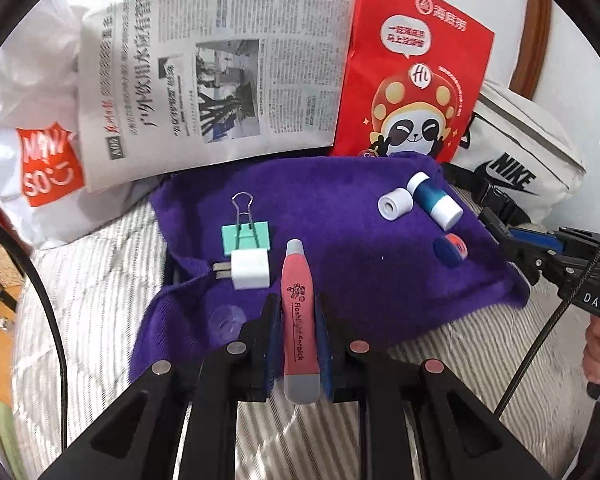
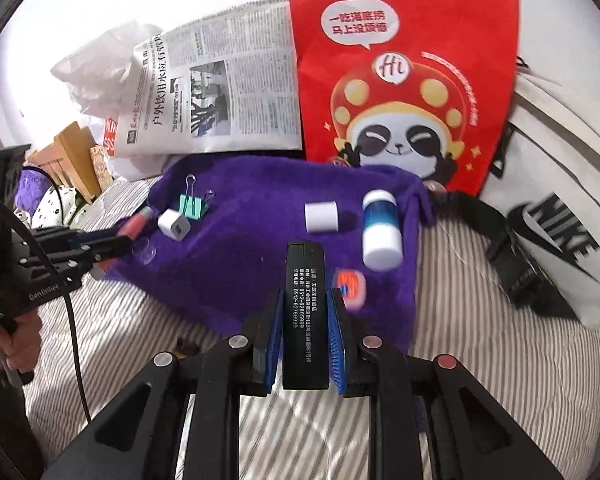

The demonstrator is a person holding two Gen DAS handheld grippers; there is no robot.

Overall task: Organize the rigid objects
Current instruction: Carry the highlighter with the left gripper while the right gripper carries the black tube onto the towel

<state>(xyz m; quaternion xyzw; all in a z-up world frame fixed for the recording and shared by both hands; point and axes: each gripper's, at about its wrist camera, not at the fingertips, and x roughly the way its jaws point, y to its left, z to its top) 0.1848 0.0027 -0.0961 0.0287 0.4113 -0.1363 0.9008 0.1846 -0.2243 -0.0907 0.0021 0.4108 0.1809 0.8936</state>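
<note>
A purple towel (image 1: 340, 240) (image 2: 260, 216) lies on a striped bed. My left gripper (image 1: 298, 312) is shut on a pink flashlight earpick pen (image 1: 298, 312), held over the towel's near edge. My right gripper (image 2: 304, 308) is shut on a black rectangular box with white print (image 2: 303, 308) above the towel's near side. On the towel lie a green binder clip (image 1: 246, 234) (image 2: 192, 205), a white plug charger (image 1: 250, 269) (image 2: 173, 225), a white roll (image 1: 395, 204) (image 2: 321, 217), a blue and white bottle (image 1: 434, 200) (image 2: 380, 228) and a small orange and blue item (image 1: 451, 249) (image 2: 352, 283).
A newspaper (image 1: 220, 80) (image 2: 220, 92) and a red panda bag (image 1: 416, 76) (image 2: 404, 80) stand behind the towel. A white Nike bag (image 1: 520, 160) (image 2: 560, 216) lies at the right, a white plastic bag (image 1: 32, 136) at the left. A clear suction cup (image 2: 145, 252) lies on the towel's left edge.
</note>
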